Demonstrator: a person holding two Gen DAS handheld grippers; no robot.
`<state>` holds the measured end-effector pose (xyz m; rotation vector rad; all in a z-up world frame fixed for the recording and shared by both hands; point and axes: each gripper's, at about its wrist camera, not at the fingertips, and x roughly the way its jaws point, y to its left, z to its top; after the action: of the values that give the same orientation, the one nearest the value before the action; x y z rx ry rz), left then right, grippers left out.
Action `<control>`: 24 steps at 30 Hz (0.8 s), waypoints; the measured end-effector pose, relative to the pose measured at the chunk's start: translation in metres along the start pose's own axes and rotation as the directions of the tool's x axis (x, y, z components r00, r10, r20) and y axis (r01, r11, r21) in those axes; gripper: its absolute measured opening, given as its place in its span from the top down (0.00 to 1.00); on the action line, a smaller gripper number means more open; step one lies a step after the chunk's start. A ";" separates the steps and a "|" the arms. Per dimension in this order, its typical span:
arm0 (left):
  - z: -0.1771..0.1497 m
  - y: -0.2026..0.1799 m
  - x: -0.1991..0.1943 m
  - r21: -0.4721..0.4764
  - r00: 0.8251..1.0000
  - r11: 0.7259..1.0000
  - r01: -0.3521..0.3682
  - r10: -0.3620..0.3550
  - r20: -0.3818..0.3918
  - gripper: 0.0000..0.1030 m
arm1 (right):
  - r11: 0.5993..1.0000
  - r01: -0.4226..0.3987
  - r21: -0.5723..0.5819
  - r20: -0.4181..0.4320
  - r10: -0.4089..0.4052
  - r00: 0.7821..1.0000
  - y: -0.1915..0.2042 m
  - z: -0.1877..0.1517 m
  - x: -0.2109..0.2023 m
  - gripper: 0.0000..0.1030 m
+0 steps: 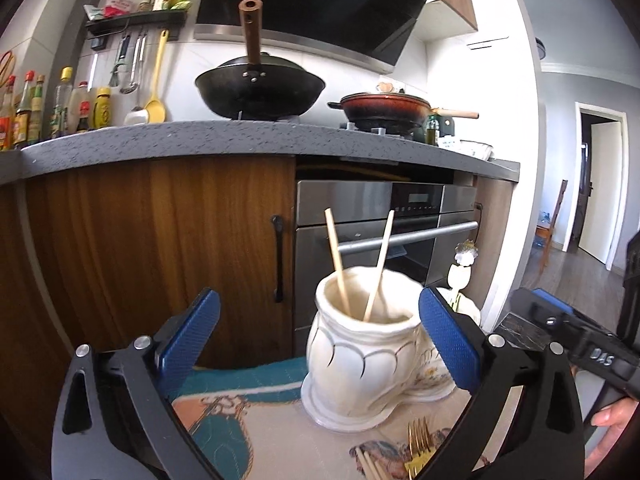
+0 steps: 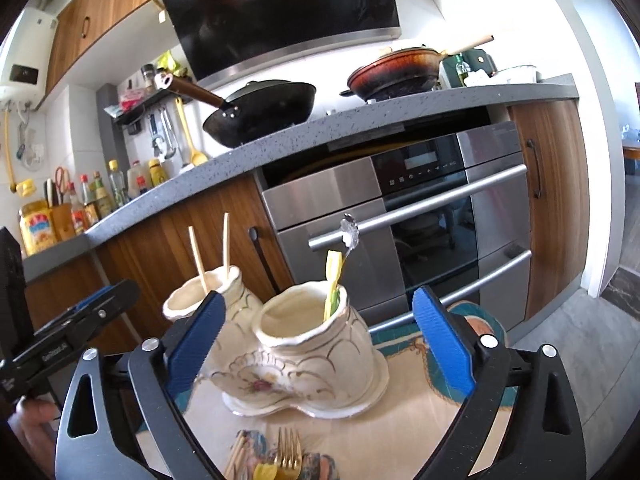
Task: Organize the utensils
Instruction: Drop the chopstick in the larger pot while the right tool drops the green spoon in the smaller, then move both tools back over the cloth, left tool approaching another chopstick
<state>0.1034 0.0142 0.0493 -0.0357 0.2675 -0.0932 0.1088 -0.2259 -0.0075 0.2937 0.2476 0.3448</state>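
A cream double-pot ceramic holder (image 1: pixel 360 364) (image 2: pixel 312 356) stands on a patterned mat. One pot holds two wooden chopsticks (image 1: pixel 340 268) (image 2: pixel 200 256). The other pot holds a yellow-handled utensil (image 2: pixel 333 284) and a silver spoon (image 2: pixel 350 234). A gold fork (image 1: pixel 418 440) (image 2: pixel 289 454) and loose chopsticks (image 1: pixel 370 466) (image 2: pixel 238 456) lie on the mat in front of the holder. My left gripper (image 1: pixel 320 344) is open and empty, just before the holder. My right gripper (image 2: pixel 316 344) is open and empty, facing the holder.
The mat (image 1: pixel 256 420) (image 2: pixel 424 412) covers a small table. Behind it are wooden cabinets (image 1: pixel 160 256), a steel oven (image 2: pixel 420 216) and a grey counter (image 1: pixel 240 140) with a black wok (image 1: pixel 260 88), a red pan (image 2: pixel 396 68) and bottles (image 1: pixel 60 104).
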 end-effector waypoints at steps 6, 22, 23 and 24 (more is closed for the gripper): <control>-0.022 0.004 -0.011 -0.001 0.998 1.000 -0.008 0.008 -0.054 0.05 | 1.000 0.014 -0.005 -0.036 -0.015 0.999 0.004 -0.012 -0.017 0.05; -0.089 -0.004 -0.025 0.111 0.946 0.993 -0.025 0.060 -0.317 0.05 | 0.996 0.068 -0.055 -0.162 -0.076 0.984 0.010 -0.057 -0.044 0.05; -0.094 -0.004 -0.023 0.100 0.934 0.995 -0.013 0.047 -0.355 0.05 | 0.996 0.070 -0.057 -0.164 -0.078 0.983 0.010 -0.057 -0.044 0.05; -0.098 -0.004 -0.022 0.093 0.924 0.996 -0.010 0.045 -0.380 0.05 | 0.995 0.074 -0.062 -0.168 -0.083 0.982 0.011 -0.059 -0.045 0.05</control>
<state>0.0555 0.0101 -0.0395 0.0767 0.6549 -0.0839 0.0478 -0.2183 -0.0506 0.1990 0.4158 0.2983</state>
